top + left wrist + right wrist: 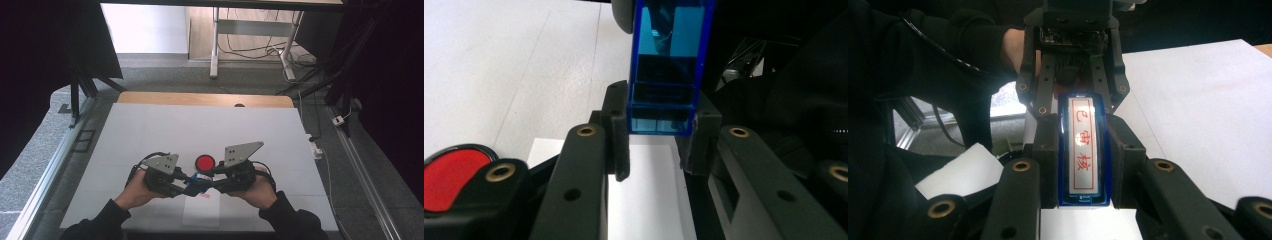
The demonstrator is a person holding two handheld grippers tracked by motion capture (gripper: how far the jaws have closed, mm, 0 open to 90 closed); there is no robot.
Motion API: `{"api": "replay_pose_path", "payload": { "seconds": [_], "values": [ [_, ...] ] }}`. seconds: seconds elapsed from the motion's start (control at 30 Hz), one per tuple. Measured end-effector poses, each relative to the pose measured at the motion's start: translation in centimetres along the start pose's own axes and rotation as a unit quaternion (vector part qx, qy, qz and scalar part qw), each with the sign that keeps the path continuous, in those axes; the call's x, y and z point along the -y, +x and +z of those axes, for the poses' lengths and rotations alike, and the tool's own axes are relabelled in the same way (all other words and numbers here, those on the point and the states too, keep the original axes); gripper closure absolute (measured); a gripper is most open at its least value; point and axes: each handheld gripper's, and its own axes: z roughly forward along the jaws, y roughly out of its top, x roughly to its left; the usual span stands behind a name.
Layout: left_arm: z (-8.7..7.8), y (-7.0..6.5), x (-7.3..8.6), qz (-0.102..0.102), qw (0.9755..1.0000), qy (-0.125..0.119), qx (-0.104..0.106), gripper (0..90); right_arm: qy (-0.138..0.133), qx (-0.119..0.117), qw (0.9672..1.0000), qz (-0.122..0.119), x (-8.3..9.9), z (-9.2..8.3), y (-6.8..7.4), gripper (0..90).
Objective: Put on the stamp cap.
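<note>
A blue see-through stamp (198,183) hangs just above the table's near middle, held from both ends. My left gripper (186,183) is shut on one end; in the left gripper view its jaws clamp the blue case (664,100). My right gripper (213,181) is shut on the other end. The right gripper view shows the stamp's white label with red characters (1083,145) between the pads, with the left gripper (1076,102) facing it from the far end. A red round disc with a black rim (204,162) lies on the table just beyond the stamp, and also appears as the red disc (449,180) in the left gripper view.
A small white sheet (201,210) lies under the stamp near the front edge. The white table cover (200,130) stretches out beyond the hands to a wooden strip (200,99) at the far edge. Cables and desk legs (250,45) stand on the floor behind.
</note>
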Motion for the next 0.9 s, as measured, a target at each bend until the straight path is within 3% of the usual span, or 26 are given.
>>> {"api": "replay_pose_path", "payload": {
  "seconds": [0.2,0.5,0.63,0.9],
  "values": [
    [-0.36,-0.08,-0.13,-0.001,0.9998,-0.021,0.001,69.2,-0.022,-0.005,0.9997,0.006,0.09,-0.21,-0.12,71.3],
    [-0.3,0.01,0.0,-0.001,0.9998,-0.022,-0.001,68.8,-0.03,-0.006,0.9995,0.006,0.24,-0.16,-0.21,71.3],
    [-0.15,-0.1,0.01,-0.003,0.9996,-0.023,-0.017,66.4,-0.019,0.007,0.9998,0.0,0.12,-0.14,-0.07,71.2],
    [-0.04,-0.52,0.1,-0.015,0.9985,-0.008,-0.052,49.3,-0.01,0.025,0.9996,-0.007,0.17,-0.13,-0.03,71.2]
  ]
}}
